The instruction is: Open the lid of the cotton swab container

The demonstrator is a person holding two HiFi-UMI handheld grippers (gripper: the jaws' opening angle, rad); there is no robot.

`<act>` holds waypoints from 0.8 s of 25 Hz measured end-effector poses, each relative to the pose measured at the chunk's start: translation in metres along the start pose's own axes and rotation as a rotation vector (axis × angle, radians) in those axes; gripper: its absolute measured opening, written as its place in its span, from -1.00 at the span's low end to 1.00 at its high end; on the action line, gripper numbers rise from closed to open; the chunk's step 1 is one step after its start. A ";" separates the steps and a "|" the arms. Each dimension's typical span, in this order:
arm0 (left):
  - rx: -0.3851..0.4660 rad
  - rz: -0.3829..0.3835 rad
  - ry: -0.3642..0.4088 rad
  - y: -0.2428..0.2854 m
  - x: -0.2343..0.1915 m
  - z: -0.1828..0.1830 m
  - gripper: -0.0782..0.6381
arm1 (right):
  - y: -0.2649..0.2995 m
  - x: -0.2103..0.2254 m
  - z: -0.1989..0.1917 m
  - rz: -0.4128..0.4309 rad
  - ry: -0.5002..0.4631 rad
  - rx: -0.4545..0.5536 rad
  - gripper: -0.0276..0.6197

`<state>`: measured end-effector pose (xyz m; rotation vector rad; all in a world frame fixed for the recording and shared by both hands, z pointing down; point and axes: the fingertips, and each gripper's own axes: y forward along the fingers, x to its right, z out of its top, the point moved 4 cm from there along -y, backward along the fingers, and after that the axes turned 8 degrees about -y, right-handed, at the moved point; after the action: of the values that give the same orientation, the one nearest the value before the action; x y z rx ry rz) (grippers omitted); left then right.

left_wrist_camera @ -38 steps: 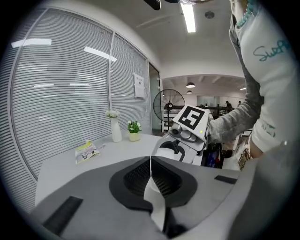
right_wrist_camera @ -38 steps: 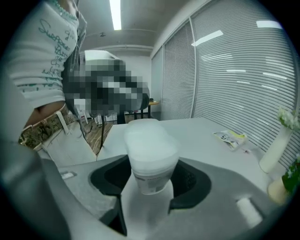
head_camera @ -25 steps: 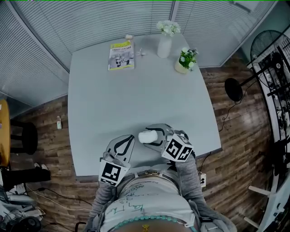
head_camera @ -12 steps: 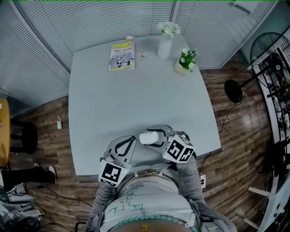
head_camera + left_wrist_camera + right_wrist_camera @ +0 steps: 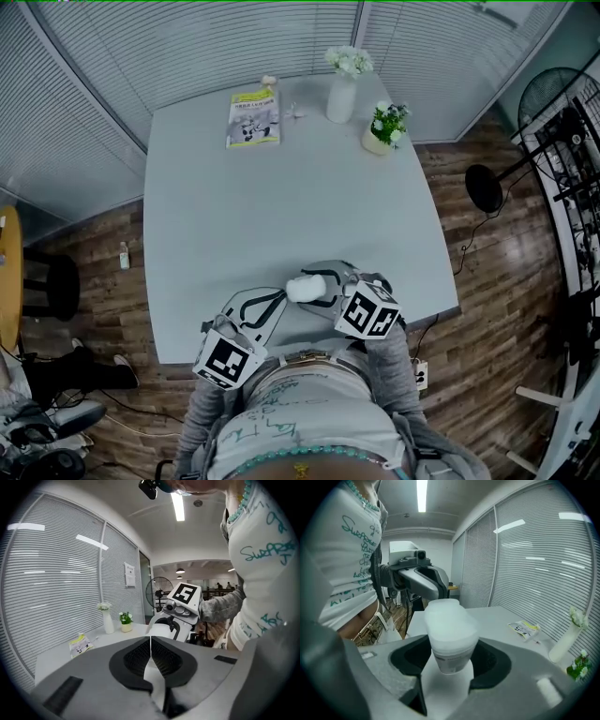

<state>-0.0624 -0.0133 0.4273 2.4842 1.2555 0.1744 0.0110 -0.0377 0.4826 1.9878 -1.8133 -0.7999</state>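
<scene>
A translucent white plastic cotton swab container (image 5: 449,637), cylindrical with a wider rounded lid (image 5: 446,613), is clamped by its labelled body between the dark pads of the right gripper (image 5: 449,665), above the near edge of the smooth grey table (image 5: 281,187); the left gripper (image 5: 150,651) is pressed shut on nothing, near the container.

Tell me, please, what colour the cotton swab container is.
The container is translucent white, clearest in the right gripper view.

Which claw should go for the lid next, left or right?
Left. The right claw is clamped on the container body; the left claw is empty, shut, and faces its closed lid.
</scene>
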 end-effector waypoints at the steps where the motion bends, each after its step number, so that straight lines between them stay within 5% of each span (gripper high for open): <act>1: -0.022 -0.008 0.033 -0.001 0.001 0.000 -0.77 | 0.000 0.000 0.000 0.002 -0.006 -0.002 -0.14; 13: -0.202 -0.107 0.305 0.004 0.012 -0.005 -0.14 | 0.009 -0.005 -0.001 0.007 -0.067 -0.061 -0.15; 20: -0.359 -0.130 0.445 0.014 0.012 -0.020 -0.09 | 0.019 -0.013 -0.001 0.011 -0.141 -0.111 -0.15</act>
<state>-0.0493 -0.0061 0.4508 2.1095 1.3976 0.8760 -0.0037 -0.0275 0.4966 1.8928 -1.8118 -1.0373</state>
